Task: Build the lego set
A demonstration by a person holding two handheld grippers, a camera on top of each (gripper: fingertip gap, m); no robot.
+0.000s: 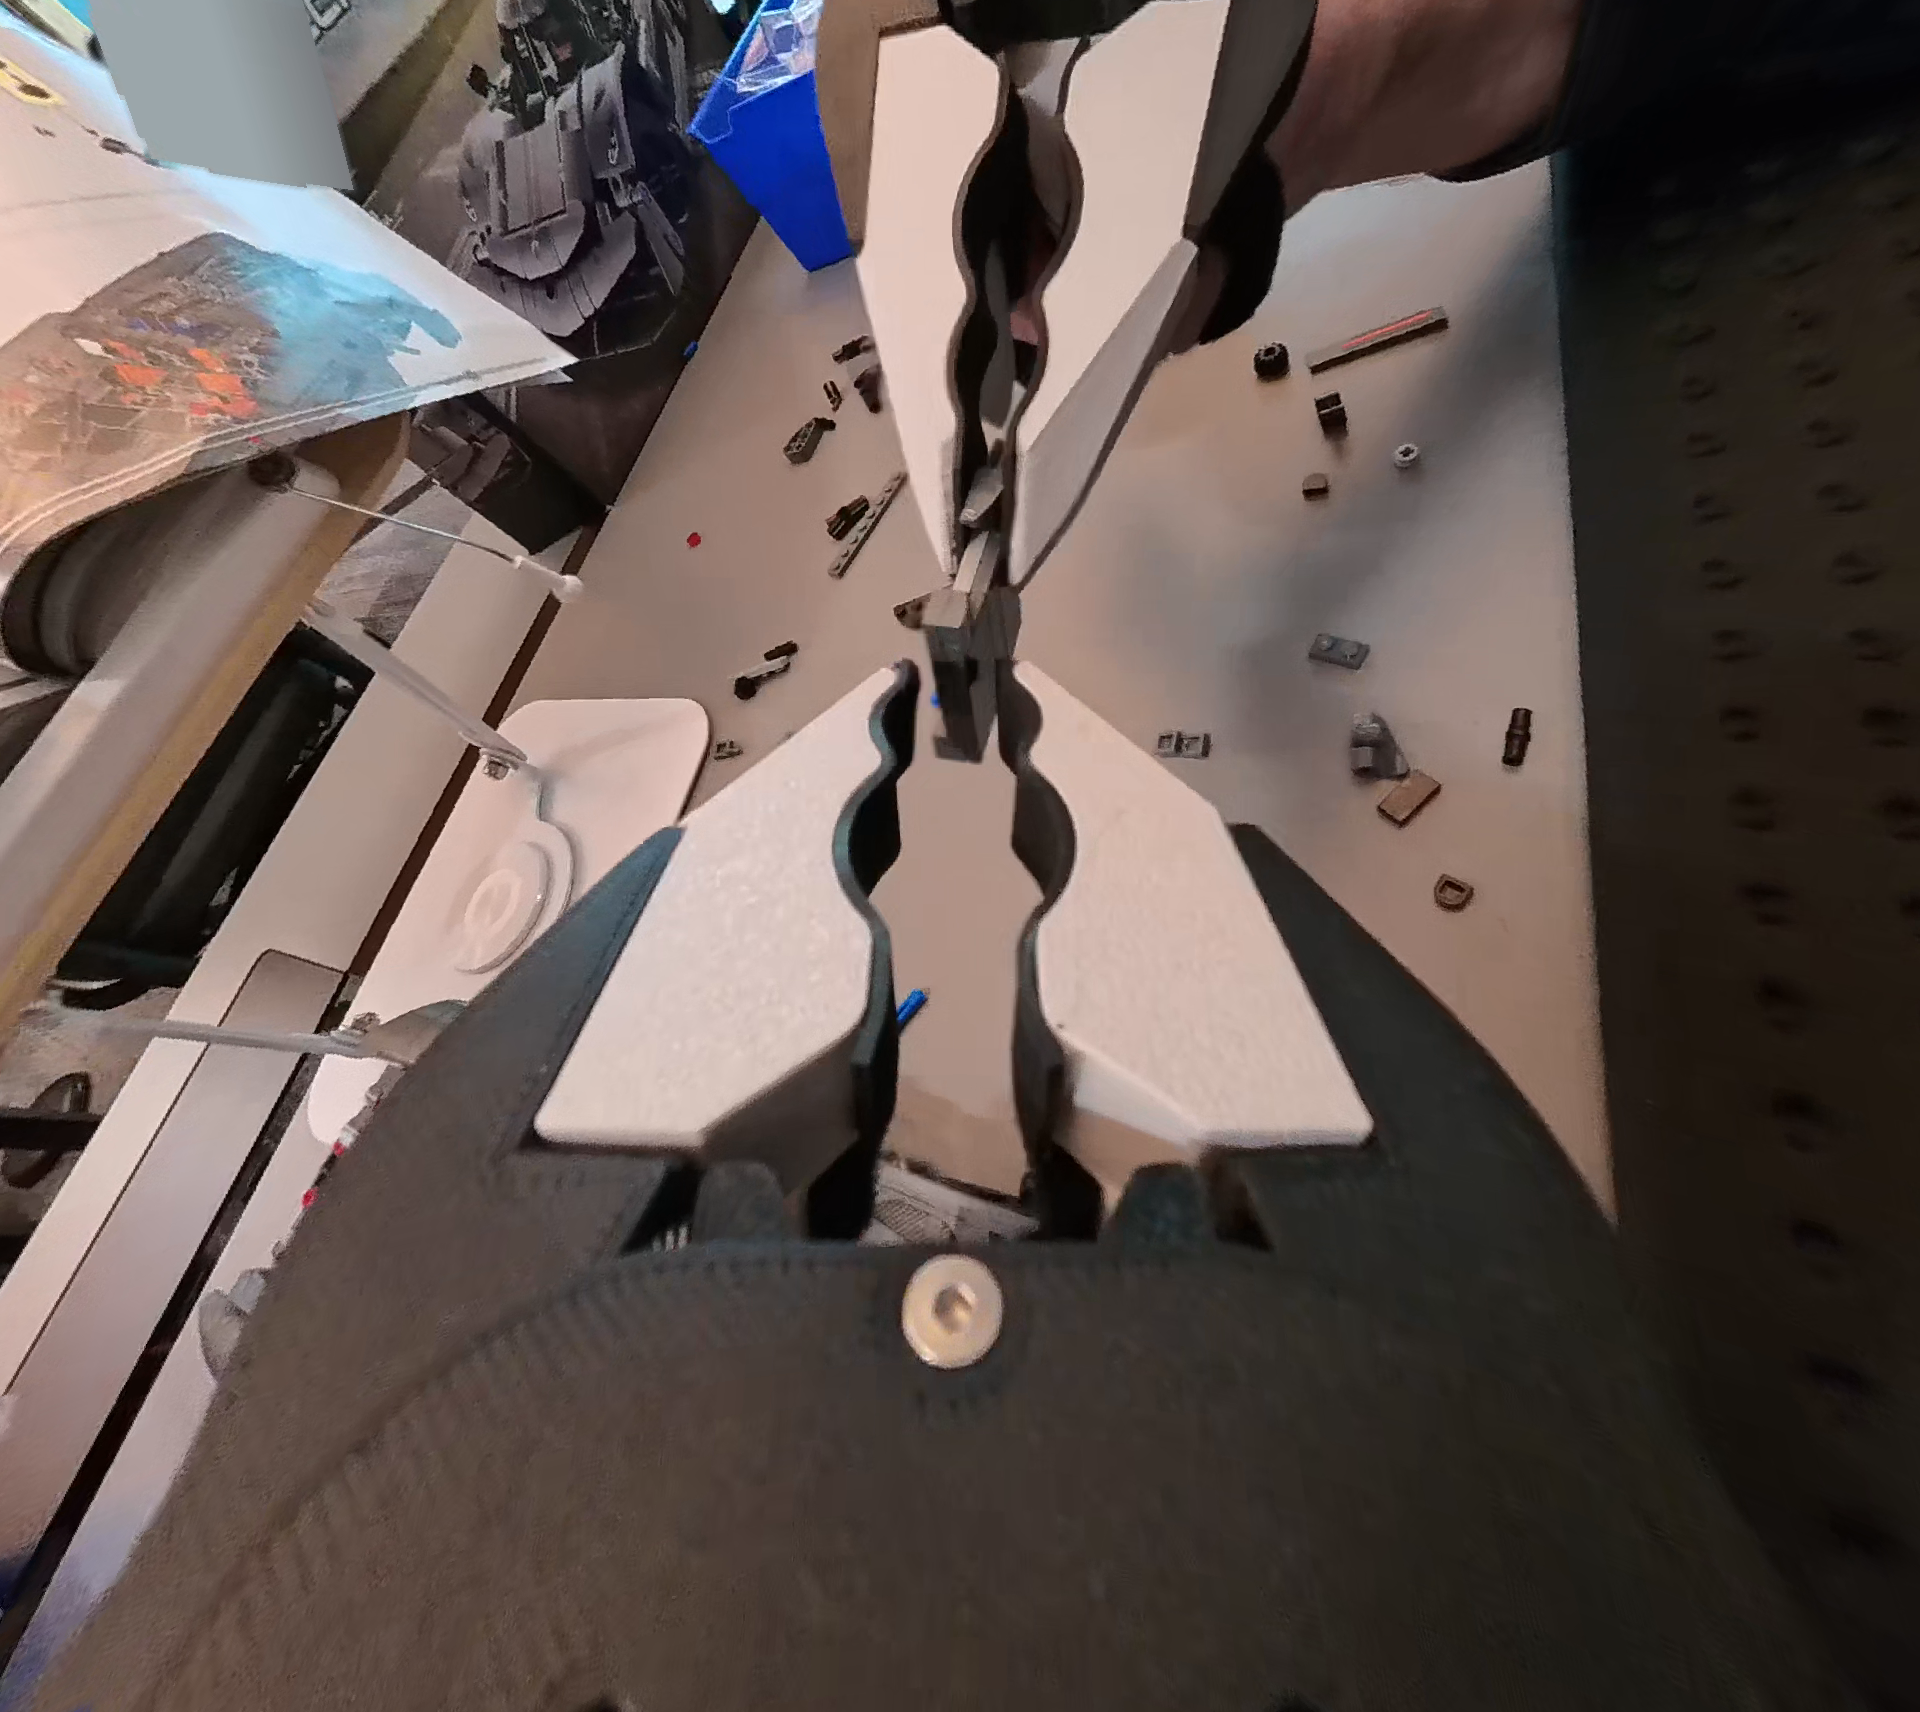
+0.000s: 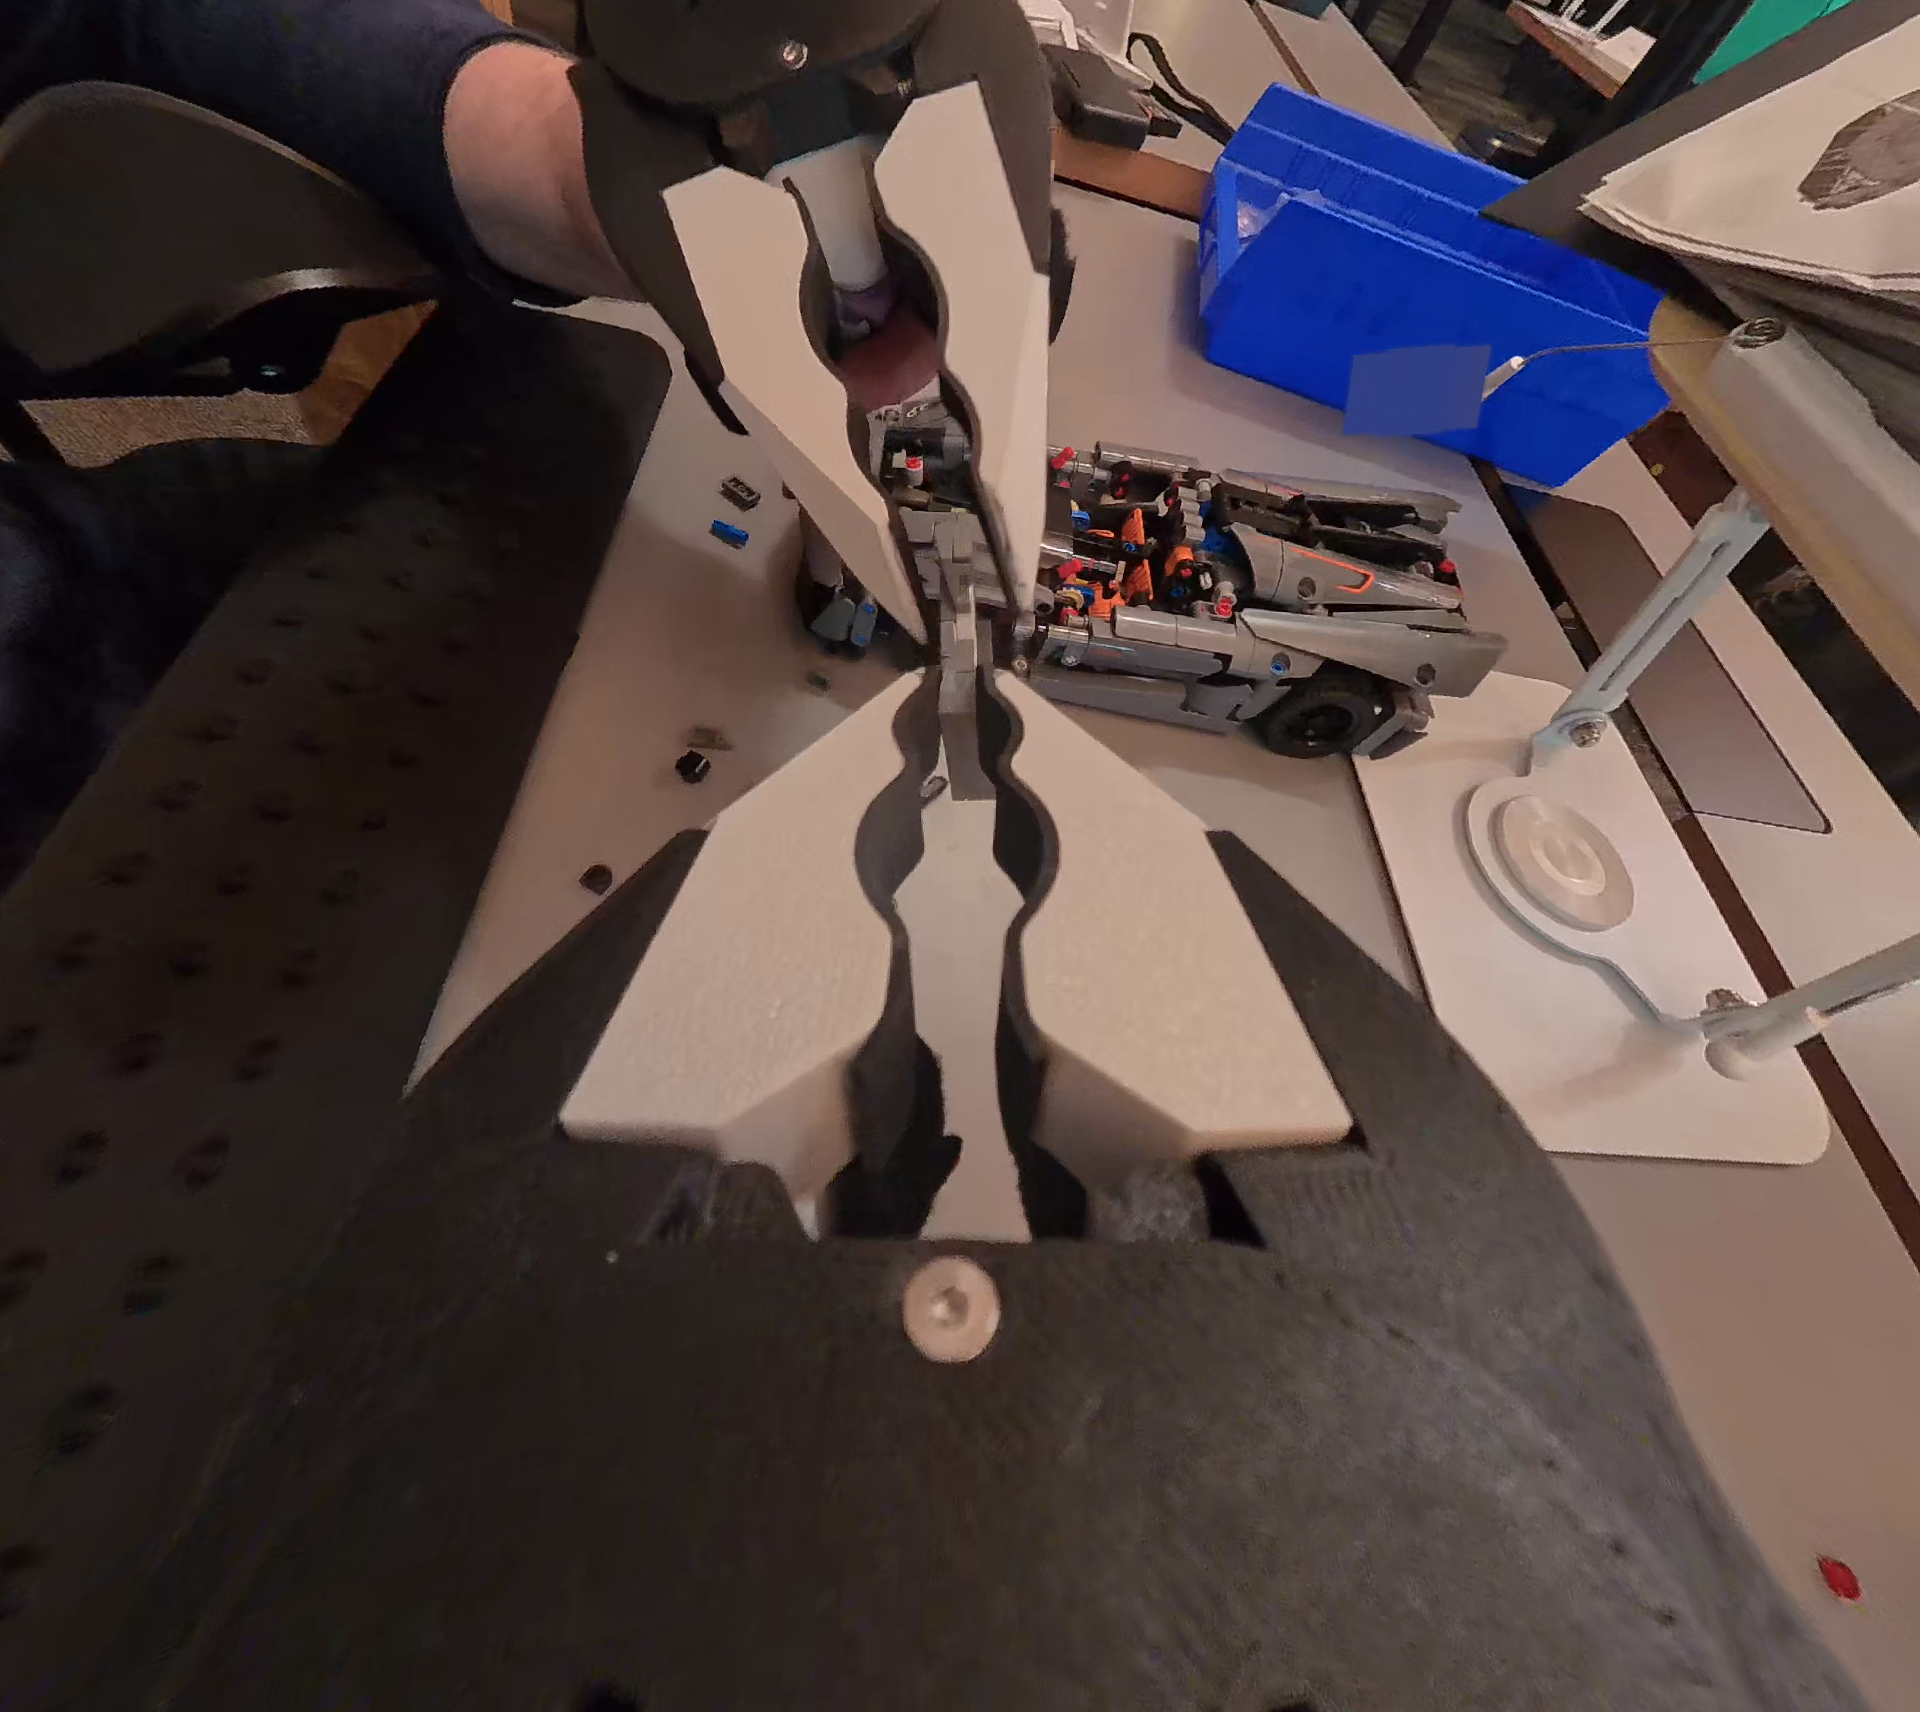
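Observation:
My left gripper (image 1: 961,675) and my right gripper (image 2: 968,691) meet tip to tip above the table. Both are shut on a small dark grey lego sub-assembly (image 1: 958,712), which also shows in the right wrist view (image 2: 968,753). The right gripper (image 1: 982,566) comes down from above in the left wrist view and pinches a thin grey part of it. The left gripper (image 2: 971,634) shows opposite in the right wrist view. A partly built grey lego car (image 2: 1257,613) with orange and blue inner parts lies on the table behind the grippers.
Several loose small lego pieces (image 1: 1351,727) lie scattered on the grey table (image 1: 1143,519). A blue bin (image 2: 1403,291) stands at the back. An instruction booklet (image 1: 208,332) rests on a white stand (image 2: 1558,883). A black perforated surface (image 2: 260,727) borders the table. My two grippers' fingertips are within a few centimetres of each other. Left tips and right tips are each some 20 cm from the partly built grey lego car (image 2: 1257,613).

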